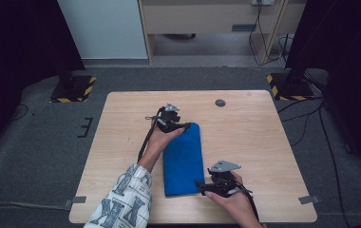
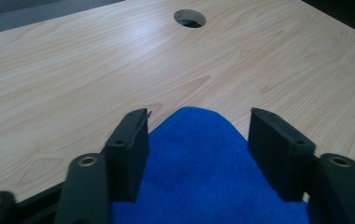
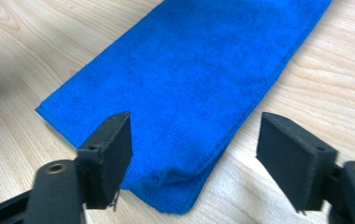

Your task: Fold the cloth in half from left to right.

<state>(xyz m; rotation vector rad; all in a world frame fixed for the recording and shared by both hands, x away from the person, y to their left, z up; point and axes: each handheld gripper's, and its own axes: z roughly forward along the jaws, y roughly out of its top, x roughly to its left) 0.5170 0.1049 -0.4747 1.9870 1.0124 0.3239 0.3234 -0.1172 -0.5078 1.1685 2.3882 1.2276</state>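
A blue cloth (image 1: 183, 159), folded into a long strip, lies flat on the wooden table (image 1: 250, 142), running from the middle toward the front edge. My left gripper (image 1: 184, 126) is at its far end. In the left gripper view the cloth's rounded far corner (image 2: 203, 163) lies between the spread jaws of that gripper (image 2: 199, 140), untouched by the pads. My right gripper (image 1: 200, 185) is at the near right corner. In the right gripper view that gripper (image 3: 196, 154) stands open over the slightly lifted corner of the cloth (image 3: 189, 79).
A round cable hole (image 1: 220, 102) sits in the table near its far edge, also seen from the left gripper (image 2: 189, 17). Two stand bases with yellow-black stripes (image 1: 73, 88) (image 1: 290, 86) stand on the floor beyond the far corners.
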